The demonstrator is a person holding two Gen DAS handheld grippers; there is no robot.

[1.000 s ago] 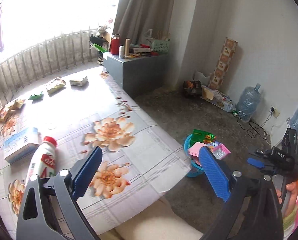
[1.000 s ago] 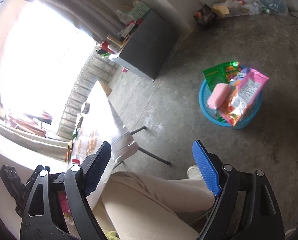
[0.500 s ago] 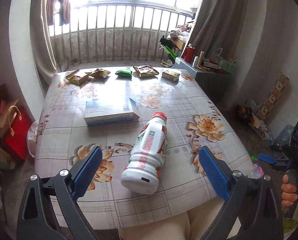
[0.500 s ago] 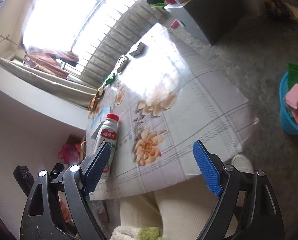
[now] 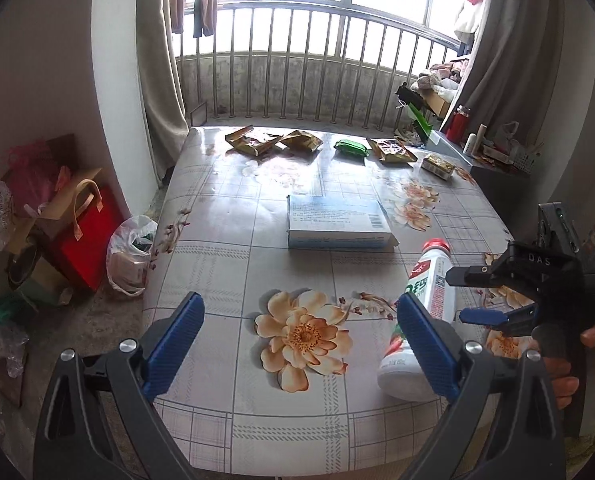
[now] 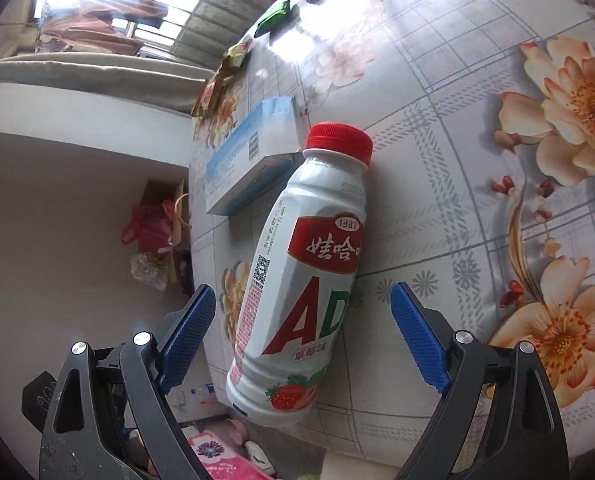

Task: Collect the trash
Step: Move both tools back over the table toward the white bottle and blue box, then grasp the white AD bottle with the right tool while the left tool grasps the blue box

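A white drink bottle (image 6: 297, 280) with a red cap lies on its side near the front edge of the floral-cloth table (image 5: 233, 272). My right gripper (image 6: 301, 320) hangs over the bottle's lower half, its jaws opening. The bottle lies between the blue pads (image 6: 185, 332), which stand clear of it. In the left wrist view the bottle (image 5: 429, 288) is at the right, with the right gripper (image 5: 463, 294) over it in a person's hand. My left gripper (image 5: 297, 344) is open over a printed flower, holding nothing. A pale blue box (image 5: 337, 220) lies mid-table. Several snack wrappers (image 5: 391, 150) line the far edge.
A green wrapper (image 5: 351, 148) and a small box (image 5: 437, 166) lie among the far wrappers. On the floor to the left stand a red bag (image 5: 85, 236) and a white plastic bag (image 5: 131, 248). A grey cabinet (image 5: 493, 168) stands at the right, window railing (image 5: 297, 60) behind.
Both views have swung from the floor and the blue basket round to the table. The right gripper has come over the bottle, which now lies between its jaws.
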